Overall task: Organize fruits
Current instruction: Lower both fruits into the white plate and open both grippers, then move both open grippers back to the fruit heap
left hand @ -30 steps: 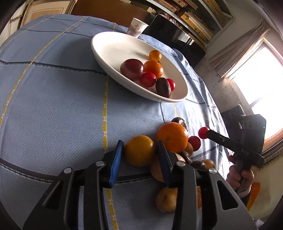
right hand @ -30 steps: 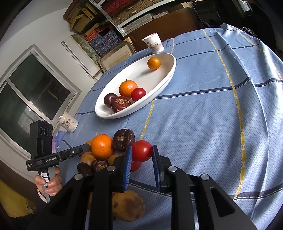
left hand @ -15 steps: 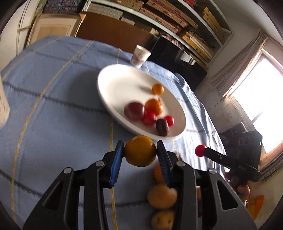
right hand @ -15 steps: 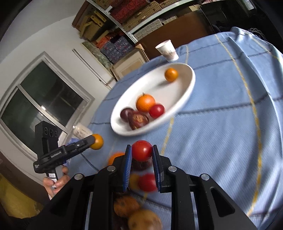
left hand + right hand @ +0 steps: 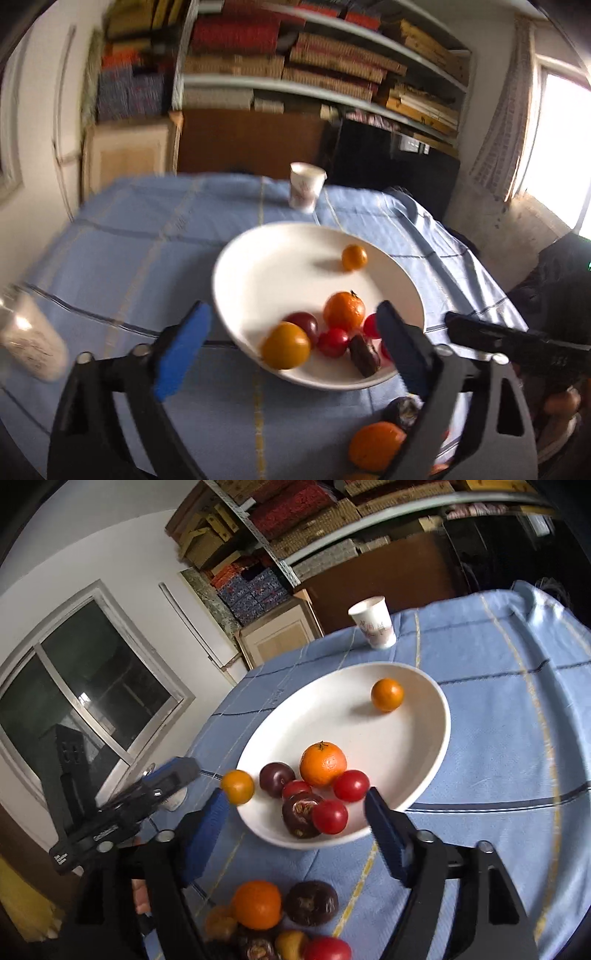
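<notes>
1. Left tool (image 5: 291, 332) has just sprung wide, releasing the yellow-orange fruit (image 5: 285, 345) at the white bowl's (image 5: 258, 266) near rim.
2. Right tool (image 5: 295, 812) has likewise just opened; the red tomato (image 5: 330, 816) sits in the bowl.

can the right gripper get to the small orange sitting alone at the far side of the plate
Probably yes. The right gripper is open and empty, and the small orange sits alone on bare plate; reaching over the near fruit cluster looks unobstructed.

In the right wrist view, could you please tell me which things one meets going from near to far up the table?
Loose fruit pile → white plate with its cluster of fruit at the near end → small lone orange at the plate's far end → paper cup.
</notes>
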Demonstrator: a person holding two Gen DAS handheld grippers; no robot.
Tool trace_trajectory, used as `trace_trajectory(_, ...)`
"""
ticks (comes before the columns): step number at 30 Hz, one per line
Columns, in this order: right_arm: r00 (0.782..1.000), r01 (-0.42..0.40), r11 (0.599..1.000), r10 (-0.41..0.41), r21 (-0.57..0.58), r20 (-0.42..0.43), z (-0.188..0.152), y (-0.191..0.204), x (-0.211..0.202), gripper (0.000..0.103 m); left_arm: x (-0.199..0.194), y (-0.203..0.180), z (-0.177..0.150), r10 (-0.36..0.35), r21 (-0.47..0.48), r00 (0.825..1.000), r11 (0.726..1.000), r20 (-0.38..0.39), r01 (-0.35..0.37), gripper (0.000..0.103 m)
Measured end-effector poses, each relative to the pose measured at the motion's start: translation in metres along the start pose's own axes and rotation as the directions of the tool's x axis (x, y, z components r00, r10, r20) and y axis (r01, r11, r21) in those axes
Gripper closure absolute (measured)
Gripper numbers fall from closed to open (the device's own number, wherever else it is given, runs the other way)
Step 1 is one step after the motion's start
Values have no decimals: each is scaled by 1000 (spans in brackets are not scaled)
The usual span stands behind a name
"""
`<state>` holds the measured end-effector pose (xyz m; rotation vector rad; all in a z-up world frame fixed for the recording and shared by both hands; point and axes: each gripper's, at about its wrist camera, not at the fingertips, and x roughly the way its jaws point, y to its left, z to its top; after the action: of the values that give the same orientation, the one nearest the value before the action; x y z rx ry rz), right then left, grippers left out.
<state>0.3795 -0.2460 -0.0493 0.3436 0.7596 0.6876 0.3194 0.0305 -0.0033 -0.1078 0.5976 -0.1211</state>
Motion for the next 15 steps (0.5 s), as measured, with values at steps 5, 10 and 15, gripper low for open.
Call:
trace_trajectory(5,993,92,994,-87,-64,79,-12,13,-29,3,-29,-5,-20,9,32,1000,999,26,-9,5)
trace_trajectory(10,979,134,974,-102,-180,176,-41,25,-45,3,-43,-3,-50,-16,26,999,1000,-49,17,5)
trace_trajectory(15,979,98,949,-39,-298,198,-53,40,-58,3,-69,1,-67,-50,20,998,999,-26,50,5)
